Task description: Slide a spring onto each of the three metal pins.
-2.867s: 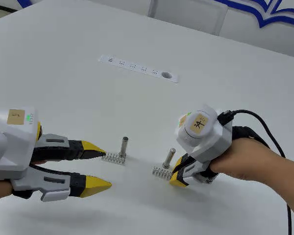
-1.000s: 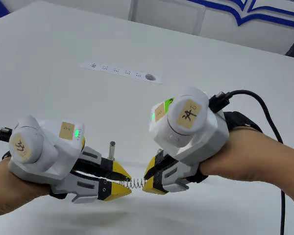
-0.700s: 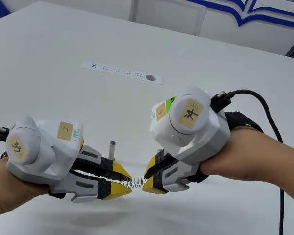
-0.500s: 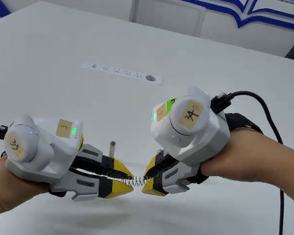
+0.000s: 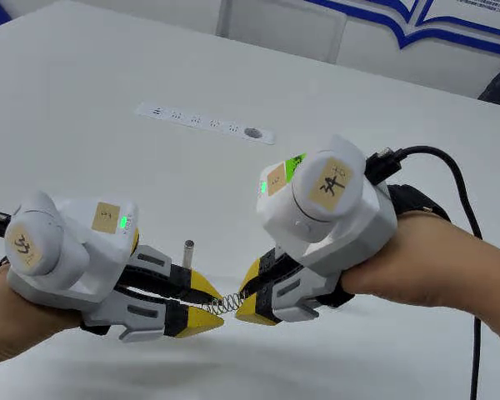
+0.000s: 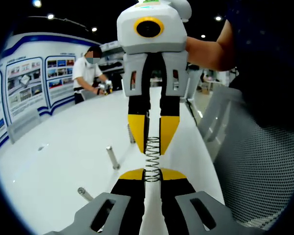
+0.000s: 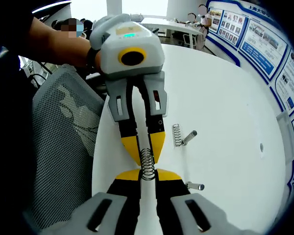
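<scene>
Two claws, one spring (image 5: 226,303): left gripper (image 5: 215,309) and right gripper (image 5: 245,302) each pinch an end, tip to tip, holding it above the table (image 5: 108,167). Threading seems not yet begun. Next move likely needs one end released, then lined up over the upright pin (image 5: 188,252) just behind the left gripper.

Left gripper (image 5: 219,307) and right gripper (image 5: 245,298), low in the frame: white bodies, grey and black jaws tipped yellow, tan labels, green lights; spring (image 5: 230,302) silvery; pin (image 5: 188,252) dull grey; table (image 5: 92,75) plain white; cable (image 5: 421,151) at right black; wall stripe (image 5: 383,17) at upper right blue; chair back (image 7: 63,127), left in the right gripper view, grey mesh.
</scene>
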Demonstrator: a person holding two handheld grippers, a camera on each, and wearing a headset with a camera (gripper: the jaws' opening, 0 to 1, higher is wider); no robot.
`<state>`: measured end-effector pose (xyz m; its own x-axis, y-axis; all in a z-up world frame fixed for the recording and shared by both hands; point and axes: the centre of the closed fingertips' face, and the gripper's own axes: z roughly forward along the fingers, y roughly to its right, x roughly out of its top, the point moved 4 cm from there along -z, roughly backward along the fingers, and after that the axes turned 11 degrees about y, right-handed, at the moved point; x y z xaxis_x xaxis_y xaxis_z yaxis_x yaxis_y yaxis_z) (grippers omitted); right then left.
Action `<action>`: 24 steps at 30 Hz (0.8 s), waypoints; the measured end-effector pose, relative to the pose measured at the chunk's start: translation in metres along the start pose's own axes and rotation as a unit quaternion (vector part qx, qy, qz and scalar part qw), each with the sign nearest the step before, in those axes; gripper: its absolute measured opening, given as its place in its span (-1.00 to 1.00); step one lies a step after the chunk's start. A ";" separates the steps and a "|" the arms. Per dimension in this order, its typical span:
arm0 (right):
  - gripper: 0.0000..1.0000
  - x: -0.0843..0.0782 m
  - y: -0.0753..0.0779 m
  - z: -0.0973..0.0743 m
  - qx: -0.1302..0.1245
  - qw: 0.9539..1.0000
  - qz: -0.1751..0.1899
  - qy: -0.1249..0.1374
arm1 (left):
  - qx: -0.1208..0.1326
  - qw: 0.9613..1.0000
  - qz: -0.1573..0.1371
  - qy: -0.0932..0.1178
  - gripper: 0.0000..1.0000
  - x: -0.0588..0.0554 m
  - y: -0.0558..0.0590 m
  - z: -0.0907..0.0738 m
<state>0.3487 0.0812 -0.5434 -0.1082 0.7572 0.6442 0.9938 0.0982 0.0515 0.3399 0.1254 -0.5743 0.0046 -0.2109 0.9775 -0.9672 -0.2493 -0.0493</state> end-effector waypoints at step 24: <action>-0.76 0.015 -0.002 0.004 0.010 1.000 -0.011 0.012 | -0.004 1.000 -0.007 -0.003 -0.77 -0.003 0.001 0.007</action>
<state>0.3448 0.0949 -0.5373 -0.1300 0.7394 0.6606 0.9904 0.1286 0.0509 0.3410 0.1188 -0.5787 0.0187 -0.2134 0.9768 -0.9690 -0.2446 -0.0349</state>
